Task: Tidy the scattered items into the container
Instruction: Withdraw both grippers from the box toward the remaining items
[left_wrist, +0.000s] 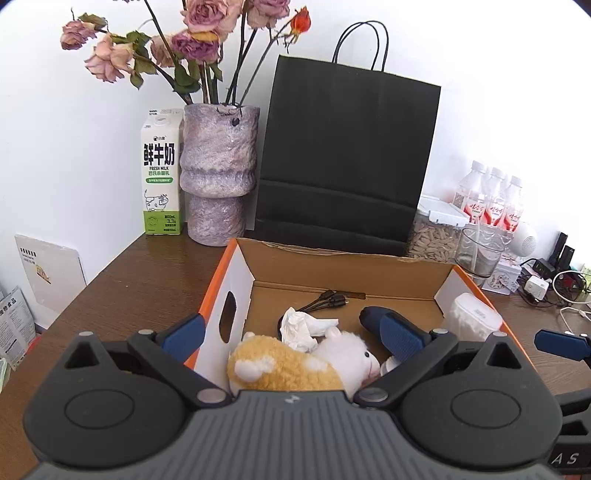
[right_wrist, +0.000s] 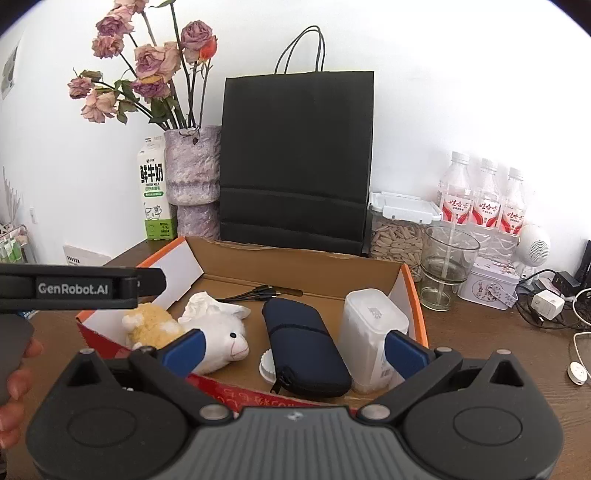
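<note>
Both claws, left (left_wrist: 293, 334) and right (right_wrist: 293, 350), hang released over the box's (right_wrist: 415, 291) near rim; bare desk (right_wrist: 480, 332) lies at three o'clock

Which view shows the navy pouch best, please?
The right wrist view: the pouch lies whole in the box, zipper visible. In the left wrist view only its far end shows, behind a finger of the left claw.
</note>
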